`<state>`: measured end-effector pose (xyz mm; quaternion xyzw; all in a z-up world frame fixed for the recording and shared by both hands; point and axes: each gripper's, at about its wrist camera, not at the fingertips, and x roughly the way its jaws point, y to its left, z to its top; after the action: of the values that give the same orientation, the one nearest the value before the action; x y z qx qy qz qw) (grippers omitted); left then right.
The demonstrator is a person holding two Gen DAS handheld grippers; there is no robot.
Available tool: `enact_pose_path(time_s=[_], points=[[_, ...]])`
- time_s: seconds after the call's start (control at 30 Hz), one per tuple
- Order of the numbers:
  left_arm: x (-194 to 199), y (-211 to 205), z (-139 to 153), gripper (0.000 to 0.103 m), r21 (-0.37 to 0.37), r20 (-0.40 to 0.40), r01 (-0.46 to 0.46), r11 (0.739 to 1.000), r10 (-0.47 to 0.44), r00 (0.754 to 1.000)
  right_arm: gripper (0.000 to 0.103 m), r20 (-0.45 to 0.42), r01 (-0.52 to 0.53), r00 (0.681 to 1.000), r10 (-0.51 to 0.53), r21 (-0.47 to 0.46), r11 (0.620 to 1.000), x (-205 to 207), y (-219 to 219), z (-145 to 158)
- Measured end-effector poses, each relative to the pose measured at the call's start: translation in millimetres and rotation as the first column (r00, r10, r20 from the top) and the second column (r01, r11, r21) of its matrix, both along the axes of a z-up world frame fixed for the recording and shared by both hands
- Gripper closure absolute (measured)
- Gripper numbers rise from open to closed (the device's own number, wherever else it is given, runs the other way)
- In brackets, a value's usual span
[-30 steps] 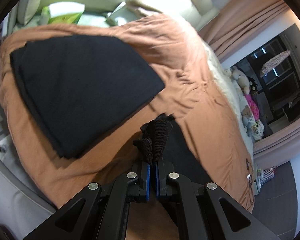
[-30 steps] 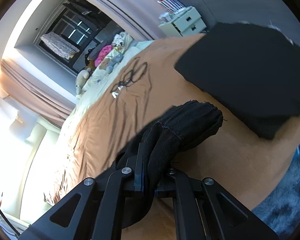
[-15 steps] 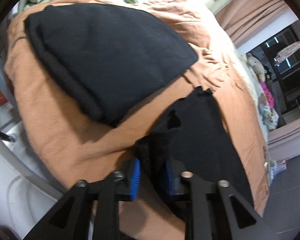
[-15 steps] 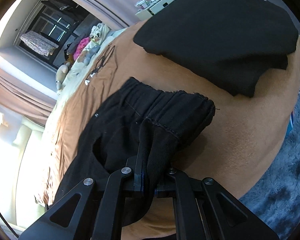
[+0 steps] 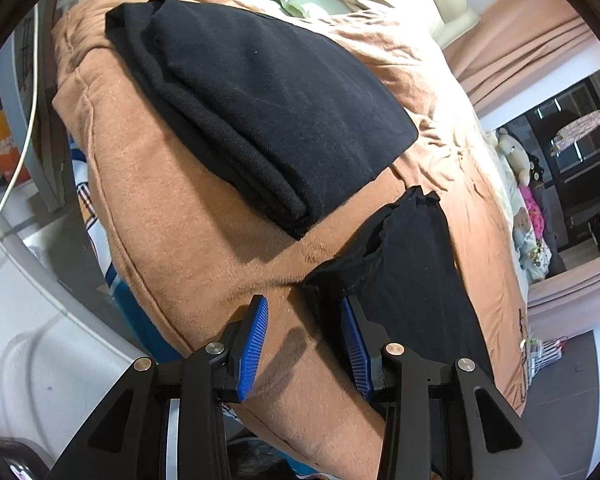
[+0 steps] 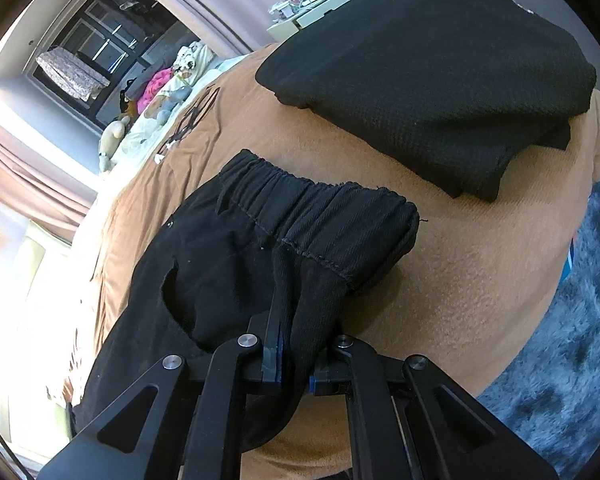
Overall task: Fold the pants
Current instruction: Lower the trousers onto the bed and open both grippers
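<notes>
Left tool (image 5: pixel 304 344): jaws opening, nothing between the pads. Right tool (image 6: pixel 294 364): clamped on pants (image 6: pixel 320 216) waistband, near bed (image 6: pixel 480 280) edge.

Pants (image 6: pixel 236 264) spread on the bed (image 6: pixel 480 280), waistband toward the bed's edge, folded stack (image 6: pixel 432 72) just beside them, stuffed toys (image 6: pixel 168 88) along the bed's far side

Counted on the bed: one brown blanket (image 5: pixel 188 216); one pair of black pants (image 6: pixel 228 264), unfolded; one stack of folded black garments (image 6: pixel 440 80). Two grippers present, left gripper (image 5: pixel 304 344), right gripper (image 6: pixel 296 356).
</notes>
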<state>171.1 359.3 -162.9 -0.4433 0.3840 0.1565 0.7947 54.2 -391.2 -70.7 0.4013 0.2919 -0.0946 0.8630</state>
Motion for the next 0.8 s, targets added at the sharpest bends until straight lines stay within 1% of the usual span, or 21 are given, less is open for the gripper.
enact_pose_path(time_s=[0.03,0.07,0.1,0.13,0.17,0.27,0.37,0.47,0.57,0.63,0.67,0.8], points=[[-1,1,-1,0.065,-0.003,0.001,-0.006,1.0,0.006,1.0,0.1,0.002,0.0,1.0,0.0,-0.001,1.0,-2,-1,-3],[-2,1,-3,0.07,-0.003,-0.001,-0.013,1.0,0.013,1.0,0.1,0.001,0.003,1.0,-0.003,0.003,1.0,-1,0,-3],[-1,2,-5,0.073,-0.005,-0.007,-0.012,1.0,0.012,1.0,0.1,-0.002,0.004,1.0,-0.004,0.005,1.0,-1,1,-4],[0,2,-7,0.079,-0.007,-0.014,-0.01,1.0,0.01,1.0,0.1,-0.003,0.003,1.0,-0.002,0.007,1.0,-3,-1,-7],[1,3,-10,0.082,-0.011,-0.023,-0.014,1.0,0.013,1.0,0.1,-0.003,0.002,1.0,-0.002,0.011,1.0,-3,-1,-8],[5,3,-12,0.082,-0.025,-0.01,-0.017,1.0,0.016,1.0,0.1,0.001,-0.004,1.0,0.004,0.032,0.999,-9,-7,-12],[12,1,-8,0.082,-0.027,0.024,-0.002,1.0,0.003,1.0,0.1,-0.002,-0.009,1.0,0.009,0.031,0.999,-10,-8,-12],[22,-3,-9,0.082,0.013,-0.016,0.006,1.0,-0.006,1.0,0.1,-0.003,-0.013,1.0,0.013,0.034,0.999,-10,-9,-11],[26,1,-16,0.082,0.006,-0.027,-0.01,1.0,0.01,1.0,0.099,0.002,-0.019,1.0,0.019,0.048,0.999,-13,-9,-10],[27,2,-17,0.082,0.01,-0.02,-0.02,1.0,0.02,1.0,0.096,0.0,-0.024,1.0,0.024,0.051,0.998,-17,-7,-9],[28,2,-17,0.086,0.018,-0.016,-0.025,1.0,0.026,1.0,0.096,-0.003,-0.027,1.0,0.027,0.045,0.999,-19,-6,-8],[22,2,-11,0.093,0.042,0.0,-0.059,0.997,0.059,0.998,0.095,-0.02,-0.034,0.999,0.034,0.002,0.999,-31,-1,0]])
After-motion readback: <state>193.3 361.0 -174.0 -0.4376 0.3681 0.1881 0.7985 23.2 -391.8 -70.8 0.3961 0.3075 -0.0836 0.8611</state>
